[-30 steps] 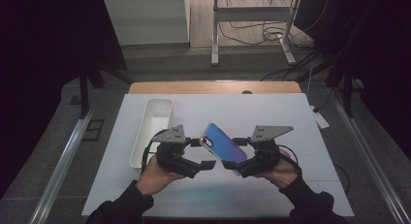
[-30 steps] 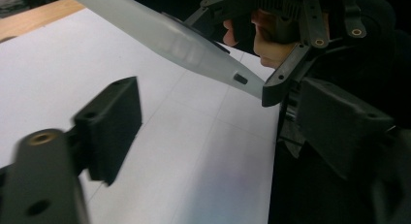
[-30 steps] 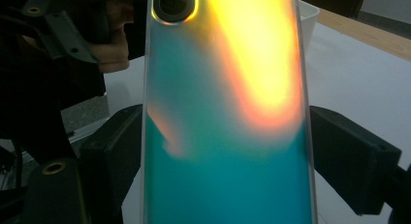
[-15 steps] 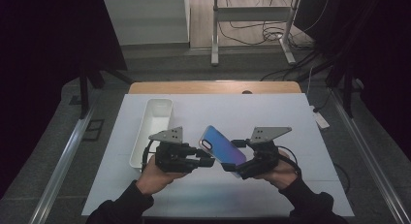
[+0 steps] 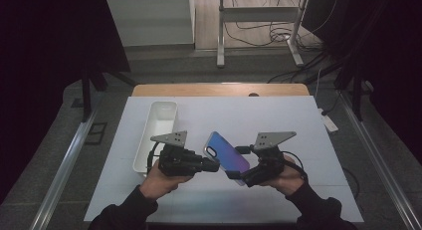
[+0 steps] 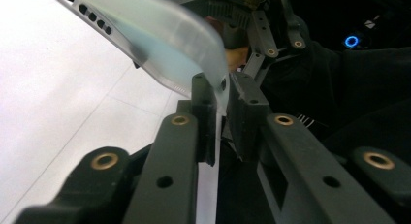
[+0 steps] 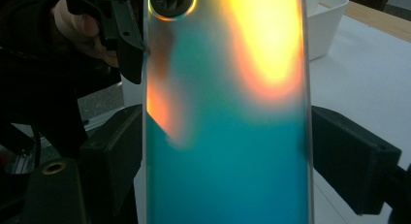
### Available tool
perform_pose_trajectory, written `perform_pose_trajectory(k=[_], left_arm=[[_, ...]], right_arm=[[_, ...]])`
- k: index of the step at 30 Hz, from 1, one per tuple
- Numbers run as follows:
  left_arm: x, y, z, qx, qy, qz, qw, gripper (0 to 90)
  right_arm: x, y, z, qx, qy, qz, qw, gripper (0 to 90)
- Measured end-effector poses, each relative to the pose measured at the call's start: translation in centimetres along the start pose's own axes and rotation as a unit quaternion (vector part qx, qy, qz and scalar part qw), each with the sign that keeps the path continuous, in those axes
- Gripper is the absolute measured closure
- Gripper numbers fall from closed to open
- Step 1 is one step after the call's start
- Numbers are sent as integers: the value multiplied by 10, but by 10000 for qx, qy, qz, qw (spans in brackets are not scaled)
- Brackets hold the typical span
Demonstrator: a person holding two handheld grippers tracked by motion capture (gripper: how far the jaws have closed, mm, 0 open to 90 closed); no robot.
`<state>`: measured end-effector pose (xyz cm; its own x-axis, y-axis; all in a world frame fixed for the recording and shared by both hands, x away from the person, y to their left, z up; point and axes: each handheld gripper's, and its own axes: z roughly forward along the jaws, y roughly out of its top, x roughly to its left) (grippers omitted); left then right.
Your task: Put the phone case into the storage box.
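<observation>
White counter (image 5: pixel 298 125); long white plastic bin (image 5: pixel 158 130) far left. Iridescent blue-purple phone (image 5: pixel 228 153) held aloft, left gripper (image 6: pixel 220 95) fingers pinching its corner, right gripper (image 7: pixel 228 151) fingers clamping its sides. Risk: thin corner grip slips, phone twists, drops.

The phone (image 5: pixel 227 154) shimmers blue, purple, teal and orange; the tray (image 5: pixel 159 121) is white, the grippers black.

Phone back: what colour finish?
Iridescent phone: teal below, orange-yellow glare above; blue-purple from overhead. Best in the right gripper view.

Left gripper (image 5: pixel 215 166) and right gripper (image 5: pixel 233 174) held low, tips facing inward. Both w/ jaws clamped on phone (image 5: pixel 227 157) edges.
</observation>
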<state>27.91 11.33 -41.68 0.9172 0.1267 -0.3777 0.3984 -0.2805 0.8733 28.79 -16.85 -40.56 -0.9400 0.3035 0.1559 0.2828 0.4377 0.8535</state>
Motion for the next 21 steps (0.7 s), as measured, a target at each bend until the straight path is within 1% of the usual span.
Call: perform_pose_trajectory(k=[3, 4, 7, 8, 12, 13, 14, 15, 16, 18, 21], left_arm=[[1, 0, 0, 8, -101, 1, 9999, 837], [1, -1, 0, 21, -145, 29, 9999, 842], [1, -1, 1, 28, -178, 70, 9998, 852], [2, -1, 0, 35, -241, 123, 9996, 855], [1, -1, 1, 20, -353, 234, 9991, 869], [0, -1, 2, 2, -418, 256, 9988, 879], [0, -1, 2, 2, -418, 256, 9988, 883], [-1, 0, 4, 47, -411, 315, 9986, 884], [-1, 0, 4, 47, -411, 315, 9986, 886], [-1, -1, 6, 98, -414, 350, 9985, 887], [0, -1, 7, 142, -376, 352, 9986, 888]], right_arm=[[0, 0, 1, 20, 11, -32, 10000, 163], [0, 0, 1, 28, 16, -44, 10000, 163], [1, -1, 2, 37, 49, -84, 9999, 161], [1, -1, 2, 40, 81, -73, 9999, 160], [-2, -2, 4, 70, 295, 87, 9995, 153], [-2, -2, 5, 78, 335, 129, 9993, 150], [-2, -2, 6, 84, 399, 175, 9990, 152], [-2, -3, 7, 103, 441, 197, 9988, 152], [-2, -3, 7, 103, 441, 197, 9988, 152], [-1, -3, 9, 190, 407, 144, 9989, 155], [0, -5, 12, 250, 419, 171, 9987, 156]])
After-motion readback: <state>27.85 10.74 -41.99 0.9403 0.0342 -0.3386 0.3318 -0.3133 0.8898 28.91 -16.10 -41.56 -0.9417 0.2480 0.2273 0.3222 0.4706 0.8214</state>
